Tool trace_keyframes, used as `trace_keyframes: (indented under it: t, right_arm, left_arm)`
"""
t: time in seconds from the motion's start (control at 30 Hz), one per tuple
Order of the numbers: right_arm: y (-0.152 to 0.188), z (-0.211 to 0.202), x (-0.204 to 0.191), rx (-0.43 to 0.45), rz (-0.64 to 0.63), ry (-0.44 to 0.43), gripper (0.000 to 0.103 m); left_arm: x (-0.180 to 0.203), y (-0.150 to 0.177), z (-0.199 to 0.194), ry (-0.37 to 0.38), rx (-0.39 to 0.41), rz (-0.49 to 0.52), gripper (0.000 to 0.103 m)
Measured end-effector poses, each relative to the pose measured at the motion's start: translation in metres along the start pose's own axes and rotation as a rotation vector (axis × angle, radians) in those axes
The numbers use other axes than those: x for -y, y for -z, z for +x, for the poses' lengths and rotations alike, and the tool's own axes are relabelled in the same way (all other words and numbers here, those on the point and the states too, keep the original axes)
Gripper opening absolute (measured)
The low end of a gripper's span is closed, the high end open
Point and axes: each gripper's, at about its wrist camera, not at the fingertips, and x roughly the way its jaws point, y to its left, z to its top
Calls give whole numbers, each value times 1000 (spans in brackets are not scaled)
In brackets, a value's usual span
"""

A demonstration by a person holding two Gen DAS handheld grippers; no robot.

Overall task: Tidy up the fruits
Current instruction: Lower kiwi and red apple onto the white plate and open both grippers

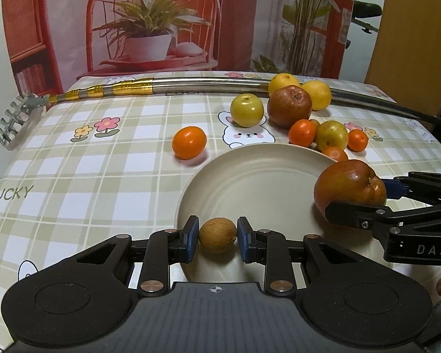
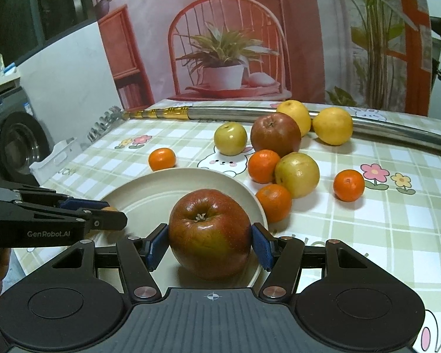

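Observation:
My left gripper is shut on a small brown fruit over the near rim of the cream plate; this gripper shows at the left of the right wrist view. My right gripper is shut on a large red apple over the plate; the apple also shows in the left wrist view. Beyond the plate lie another red apple, two yellow-green fruits, two yellow citrus and several small oranges.
A long steel pole with gold bands lies across the far side of the table, with a toothed head at the left corner. One orange lies alone left of the plate. A printed backdrop stands behind the table.

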Motion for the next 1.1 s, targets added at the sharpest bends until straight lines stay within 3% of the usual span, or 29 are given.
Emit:
trace_keyframes:
  t: [0.83,0.97,1.1]
  right_arm:
    - [1,4,-3,-20,-14,-8,58]
    - [1,2,-4,-10,-17,-10,65]
    - [-2,-4,-6,22,-28,-15,69]
  left_arm:
    - [-1,0,0,-5,-3,-10,30]
    - [-5,-2,-3,15,15,-39,40]
    - [-15,-10,-11,63,44,-80,40]
